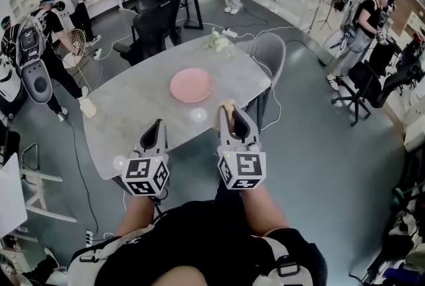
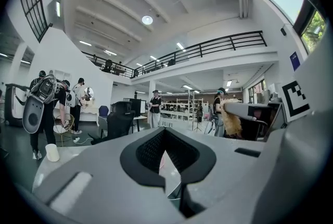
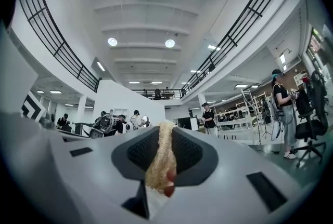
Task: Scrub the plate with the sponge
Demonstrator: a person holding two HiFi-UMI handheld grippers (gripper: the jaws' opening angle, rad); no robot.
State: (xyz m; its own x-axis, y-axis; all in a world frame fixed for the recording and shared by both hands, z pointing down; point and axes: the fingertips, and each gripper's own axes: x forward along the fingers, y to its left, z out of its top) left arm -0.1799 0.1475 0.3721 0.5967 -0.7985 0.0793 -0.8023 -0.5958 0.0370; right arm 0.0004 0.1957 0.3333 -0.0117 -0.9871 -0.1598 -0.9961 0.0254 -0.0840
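Observation:
A round pink plate (image 1: 191, 85) lies in the middle of the grey table (image 1: 133, 99). My right gripper (image 1: 230, 109) hovers just short of the plate's near right edge, shut on a yellowish fibrous sponge (image 1: 228, 107). In the right gripper view the sponge (image 3: 159, 158) is pinched upright between the dark pads (image 3: 191, 154). My left gripper (image 1: 157, 125) is over the table's near edge, left of the right one, shut and empty. From the left gripper view, its pads (image 2: 151, 150) stand together, and the sponge (image 2: 232, 120) shows at the right.
A small clear round object (image 1: 198, 115) sits on the table between the grippers and the plate. A white cup (image 1: 87, 107) stands at the table's left edge. A grey chair (image 1: 269, 52) and a black chair (image 1: 149, 32) flank the far side. Several people stand around the room.

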